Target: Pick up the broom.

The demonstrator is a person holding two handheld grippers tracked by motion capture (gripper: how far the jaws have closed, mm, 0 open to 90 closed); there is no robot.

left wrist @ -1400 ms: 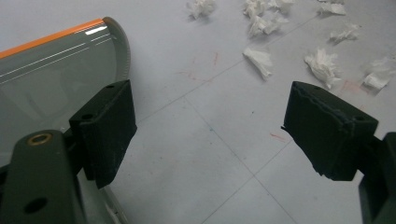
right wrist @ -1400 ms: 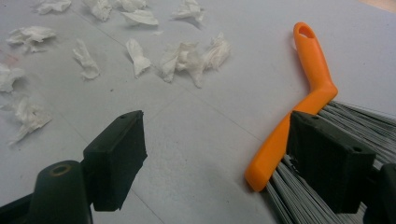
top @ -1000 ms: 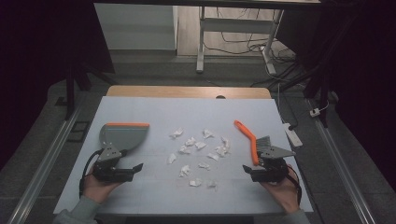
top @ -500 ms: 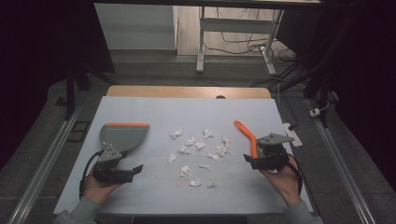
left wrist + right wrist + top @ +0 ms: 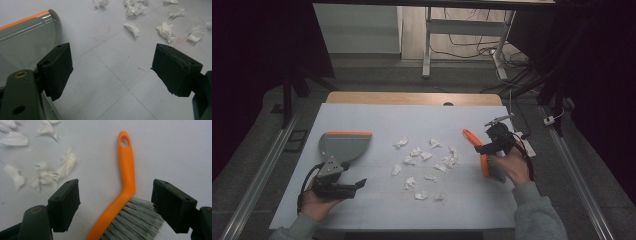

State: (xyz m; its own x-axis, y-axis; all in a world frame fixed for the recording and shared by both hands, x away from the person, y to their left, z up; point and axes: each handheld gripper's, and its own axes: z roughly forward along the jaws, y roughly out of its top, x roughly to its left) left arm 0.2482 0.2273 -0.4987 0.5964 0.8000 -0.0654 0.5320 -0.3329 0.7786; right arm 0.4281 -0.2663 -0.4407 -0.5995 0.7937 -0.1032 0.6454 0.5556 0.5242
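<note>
A white table (image 5: 362, 200) stands in a dark room, paper scraps (image 5: 424, 157) strewn across its middle. The brush (image 5: 126, 182) lies at 3 o'clock of the scraps, its handle between the wide-open jaws of the right gripper (image 5: 492, 142), untouched. The left gripper (image 5: 344, 187), also open and empty, rests at 6 o'clock of the dustpan (image 5: 344, 145). The step in hand seems to be picking up the brush; next, the jaws should close squarely on its handle.
</note>
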